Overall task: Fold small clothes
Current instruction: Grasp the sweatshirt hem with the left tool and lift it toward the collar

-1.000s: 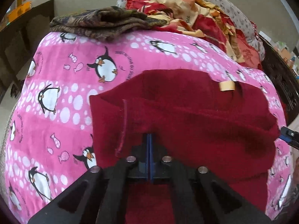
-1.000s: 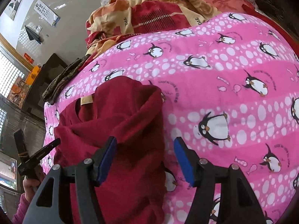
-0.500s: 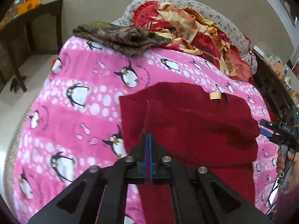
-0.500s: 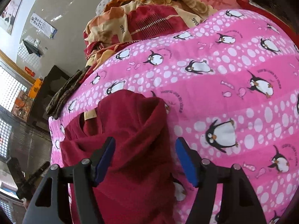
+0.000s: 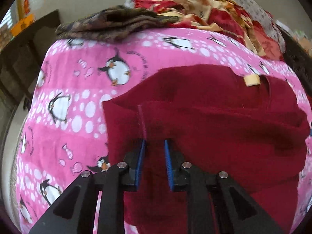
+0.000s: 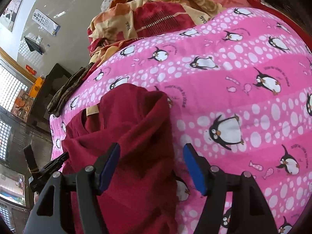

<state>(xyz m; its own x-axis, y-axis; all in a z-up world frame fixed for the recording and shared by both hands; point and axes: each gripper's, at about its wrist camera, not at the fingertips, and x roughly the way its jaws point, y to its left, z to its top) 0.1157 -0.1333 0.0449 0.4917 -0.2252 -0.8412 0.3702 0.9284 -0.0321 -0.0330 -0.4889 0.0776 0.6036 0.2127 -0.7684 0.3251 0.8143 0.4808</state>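
Note:
A dark red fleece garment (image 5: 214, 120) lies loosely folded on a pink penguin blanket (image 5: 68, 117), its tan neck label (image 5: 252, 80) at the far right. My left gripper (image 5: 154, 152) hangs close over the garment's near left part beside a seam. Its blue pads stand a little apart, with only the cloth below showing in the gap. In the right wrist view my right gripper (image 6: 152, 163) stands open over the garment's (image 6: 132, 120) right edge, nothing pressed between its pads. The left gripper (image 6: 48, 165) shows there at the far left.
A folded dark patterned cloth (image 5: 117, 27) lies at the blanket's far left edge. A heap of red and orange bedding (image 6: 156, 17) is piled at the far end. Dark wooden furniture (image 5: 29, 44) stands off the left side. Bare pink blanket (image 6: 234, 78) stretches right of the garment.
The left gripper's pads were pressed together in both earlier frames and now stand apart. Its view pulled back half a second ago, then came close over the garment again. The right gripper has hardly moved.

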